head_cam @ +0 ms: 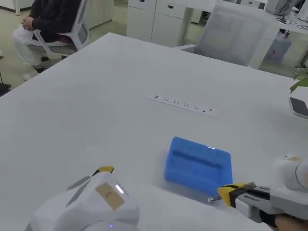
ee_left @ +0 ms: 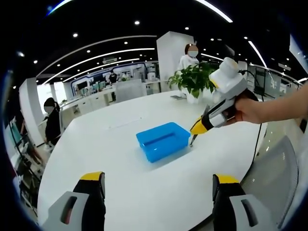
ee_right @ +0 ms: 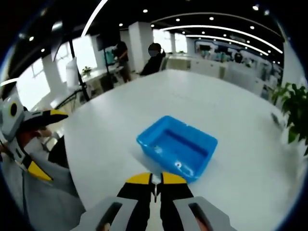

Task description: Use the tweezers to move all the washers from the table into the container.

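White tabletop (head_cam: 96,110) carries a blue container (head_cam: 198,164). A pale speck (ee_right: 178,165) inside is too small to identify. The right gripper (ee_right: 155,179) is clamped on tweezers (ee_left: 192,140) at the container's 5 o'clock corner. The left gripper (ee_left: 159,185) has its jaws apart.

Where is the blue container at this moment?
In the head view the blue container sits on the white table, right of centre, between the socket strip behind it and the right gripper at its near right corner.

No text, number or brand can be read. A tan sticker (head_cam: 109,196) on the left gripper (head_cam: 96,174), behind its jaws, bears marks too blurred to make out.
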{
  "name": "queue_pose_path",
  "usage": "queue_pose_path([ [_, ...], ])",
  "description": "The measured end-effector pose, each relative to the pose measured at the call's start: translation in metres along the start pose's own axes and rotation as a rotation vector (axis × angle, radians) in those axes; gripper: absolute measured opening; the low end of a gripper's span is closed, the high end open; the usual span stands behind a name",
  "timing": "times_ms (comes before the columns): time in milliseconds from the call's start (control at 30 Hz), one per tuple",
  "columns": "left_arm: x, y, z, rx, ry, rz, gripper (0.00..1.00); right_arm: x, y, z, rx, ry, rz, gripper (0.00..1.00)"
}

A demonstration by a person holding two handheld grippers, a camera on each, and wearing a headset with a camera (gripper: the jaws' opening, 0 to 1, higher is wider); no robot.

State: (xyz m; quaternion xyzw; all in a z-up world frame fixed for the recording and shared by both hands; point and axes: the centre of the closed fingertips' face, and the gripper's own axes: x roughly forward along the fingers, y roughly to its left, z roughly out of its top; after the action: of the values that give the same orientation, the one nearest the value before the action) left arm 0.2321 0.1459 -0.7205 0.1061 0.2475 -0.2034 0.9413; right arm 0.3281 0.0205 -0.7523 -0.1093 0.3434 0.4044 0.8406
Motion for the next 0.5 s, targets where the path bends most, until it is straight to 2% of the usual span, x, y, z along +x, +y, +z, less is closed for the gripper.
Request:
queue_pose_path([
  [233,-0.001,0.0,0.001,-0.002,-0.003,0.002,0.94,-0.004,-0.004,0.017,-0.058,-0.001,-0.002,0.02],
  [500,0.0,0.002,-0.001,0.0,0.007,0.002,0.94,0.004,-0.02,0.031,-0.072,-0.012,-0.021,0.02],
])
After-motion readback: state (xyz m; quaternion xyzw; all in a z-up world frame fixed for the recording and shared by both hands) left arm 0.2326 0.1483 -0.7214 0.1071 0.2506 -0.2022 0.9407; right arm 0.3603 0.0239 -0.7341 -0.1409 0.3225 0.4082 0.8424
